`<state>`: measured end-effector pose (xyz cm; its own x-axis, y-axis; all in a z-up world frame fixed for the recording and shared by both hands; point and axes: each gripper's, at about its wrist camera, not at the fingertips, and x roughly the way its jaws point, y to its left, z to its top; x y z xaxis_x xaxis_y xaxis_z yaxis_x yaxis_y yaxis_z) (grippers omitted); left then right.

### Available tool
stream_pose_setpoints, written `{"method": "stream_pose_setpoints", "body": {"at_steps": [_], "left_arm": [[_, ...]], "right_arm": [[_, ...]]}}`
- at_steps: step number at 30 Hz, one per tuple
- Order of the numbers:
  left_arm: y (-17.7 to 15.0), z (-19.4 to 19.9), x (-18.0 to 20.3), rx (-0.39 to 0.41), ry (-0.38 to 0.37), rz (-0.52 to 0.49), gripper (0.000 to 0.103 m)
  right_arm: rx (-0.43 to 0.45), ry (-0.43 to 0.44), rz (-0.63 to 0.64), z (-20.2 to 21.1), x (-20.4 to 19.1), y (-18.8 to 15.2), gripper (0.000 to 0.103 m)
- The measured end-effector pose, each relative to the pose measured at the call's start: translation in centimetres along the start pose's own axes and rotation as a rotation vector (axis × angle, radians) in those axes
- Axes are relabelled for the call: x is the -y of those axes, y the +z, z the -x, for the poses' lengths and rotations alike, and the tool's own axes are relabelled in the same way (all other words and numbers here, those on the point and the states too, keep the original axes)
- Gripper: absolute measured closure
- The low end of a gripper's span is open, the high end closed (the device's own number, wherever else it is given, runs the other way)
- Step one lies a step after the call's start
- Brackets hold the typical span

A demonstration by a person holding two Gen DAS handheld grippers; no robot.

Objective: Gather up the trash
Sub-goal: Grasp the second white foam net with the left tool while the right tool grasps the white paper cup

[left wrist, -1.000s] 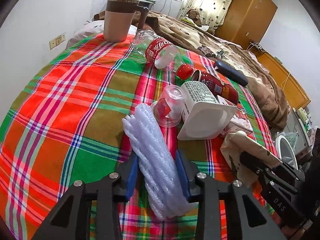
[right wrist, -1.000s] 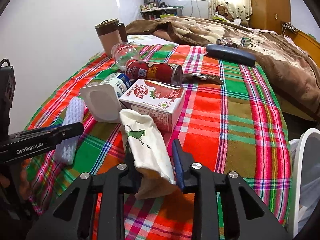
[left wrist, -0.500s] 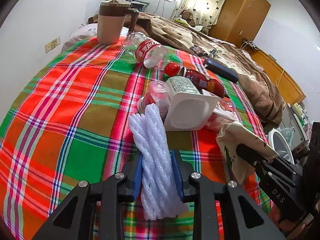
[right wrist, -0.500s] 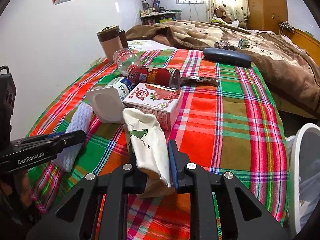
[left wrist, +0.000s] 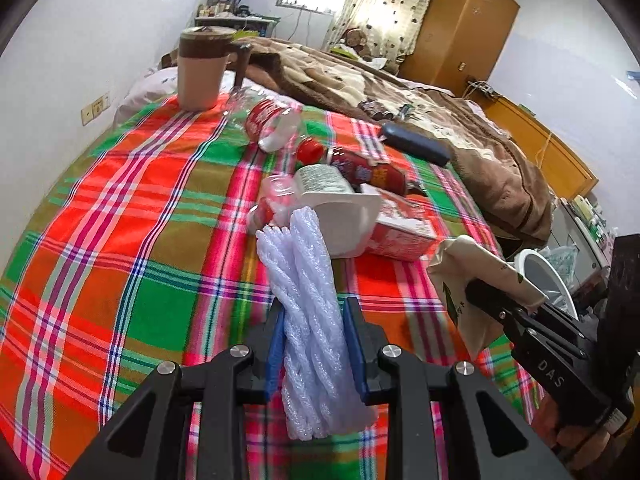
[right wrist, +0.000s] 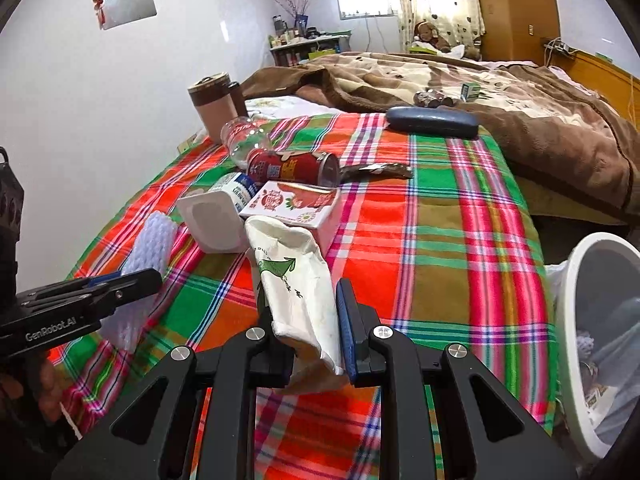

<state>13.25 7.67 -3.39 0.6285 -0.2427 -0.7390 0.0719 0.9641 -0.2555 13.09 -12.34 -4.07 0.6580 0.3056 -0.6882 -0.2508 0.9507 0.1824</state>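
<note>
A: Our left claw [left wrist: 314, 344] is clamped on the white foam netting [left wrist: 308, 300], and our right claw [right wrist: 304, 320] is clamped on the crumpled paper bag [right wrist: 294, 276]. Both pieces look raised off the plaid bedspread [right wrist: 440, 240].

B: Then we carry them to the white bin [right wrist: 584, 320], just off the bed's edge on our right. We should keep both grips firm, since netting and bag are soft and could slip, and let go only once over the opening.

A: Compared with a second ago, both claws have closed tighter and lifted, and the carton [right wrist: 292, 204], can [right wrist: 292, 168] and yogurt tub [right wrist: 216, 224] now sit farther from us.
</note>
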Motion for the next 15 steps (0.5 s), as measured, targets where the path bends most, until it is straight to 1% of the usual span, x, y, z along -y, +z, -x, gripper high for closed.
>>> {"method": "stream_pose_setpoints", "body": {"at_steps": [6, 15], "left_arm": [[0.1, 1.4, 2.1, 0.029, -0.016, -0.045, 0.074], [0.2, 2.3, 5.8, 0.052, -0.065, -0.111, 0.074]], "right_arm": [[0.039, -0.011, -0.027, 1.7, 1.2, 0.0, 0.083], [0.099, -0.069, -0.050, 4.3, 3.0, -0.3, 0.083]]}}
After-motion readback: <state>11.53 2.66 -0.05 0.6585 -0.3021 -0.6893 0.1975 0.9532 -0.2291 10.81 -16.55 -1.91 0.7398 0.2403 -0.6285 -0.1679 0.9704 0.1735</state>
